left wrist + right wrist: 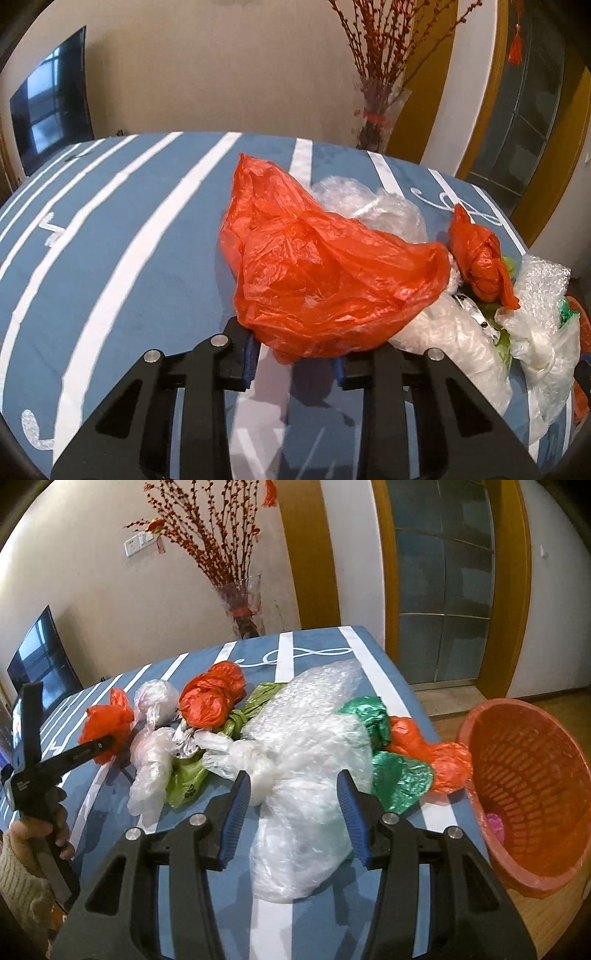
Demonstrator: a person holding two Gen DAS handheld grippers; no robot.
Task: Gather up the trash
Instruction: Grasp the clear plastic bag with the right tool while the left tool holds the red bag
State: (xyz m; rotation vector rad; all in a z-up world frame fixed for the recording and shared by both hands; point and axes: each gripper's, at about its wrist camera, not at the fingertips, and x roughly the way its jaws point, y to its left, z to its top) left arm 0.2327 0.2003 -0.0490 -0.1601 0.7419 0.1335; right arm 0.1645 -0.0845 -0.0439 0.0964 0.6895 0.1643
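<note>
A pile of plastic trash lies on the blue striped table (pixel 110 221). In the left wrist view a big orange bag (pixel 317 273) lies right in front of my open left gripper (pixel 295 363), its lower edge hanging between the fingertips. A knotted orange bag (pixel 480 262) and clear bags (pixel 443 332) lie to its right. In the right wrist view my right gripper (pixel 295 812) is open, its blue pads either side of a clear bubble-wrap bag (pixel 306 760). An orange basket (pixel 528 790) stands off the table's right edge. The left gripper (pixel 92 749) shows there by a small orange bag (pixel 107 720).
Green bags (pixel 391 771), another orange bag (pixel 436 753) and a knotted orange bag (pixel 210 698) lie in the pile. A vase of red branches (pixel 243 605) stands behind the table, a TV (pixel 51 99) on the left, a wooden door frame (pixel 509 590) on the right.
</note>
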